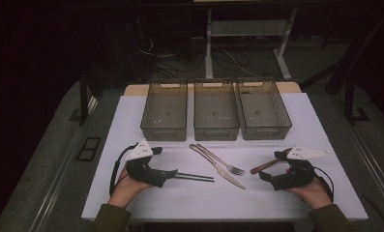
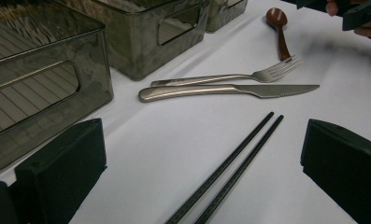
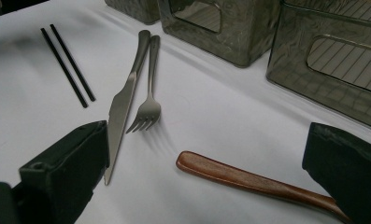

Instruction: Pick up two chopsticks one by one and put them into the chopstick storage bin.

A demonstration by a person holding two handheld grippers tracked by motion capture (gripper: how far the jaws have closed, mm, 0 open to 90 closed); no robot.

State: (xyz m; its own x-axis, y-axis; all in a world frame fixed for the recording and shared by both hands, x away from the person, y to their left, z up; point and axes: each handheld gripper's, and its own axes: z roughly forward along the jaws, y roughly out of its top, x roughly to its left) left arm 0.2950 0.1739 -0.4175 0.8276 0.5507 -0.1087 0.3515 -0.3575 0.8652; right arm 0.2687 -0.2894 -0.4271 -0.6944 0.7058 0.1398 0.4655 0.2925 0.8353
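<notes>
Black chopsticks [image 1: 195, 177] lie side by side on the white table top, their near ends between the jaws of my left gripper [image 1: 172, 175], which is open with its pads clear of them [image 2: 239, 158]. A steel knife [image 1: 224, 172] and fork [image 1: 224, 162] lie together in the middle, slanting toward the bins. A brown wooden spoon [image 1: 264, 166] rests at the right. Its handle [image 3: 248, 179] runs between the wide-apart jaws of my right gripper [image 1: 269, 166], untouched. Both grippers sit low on the table, each held by a hand.
Three see-through grey bins [image 1: 163, 131] [image 1: 216, 133] [image 1: 267, 131] stand in a row at the back of the white sheet [image 1: 189, 203], with nothing in them. Bare sheet lies between the cutlery and the front edge. Beyond the table are a desk frame and cables.
</notes>
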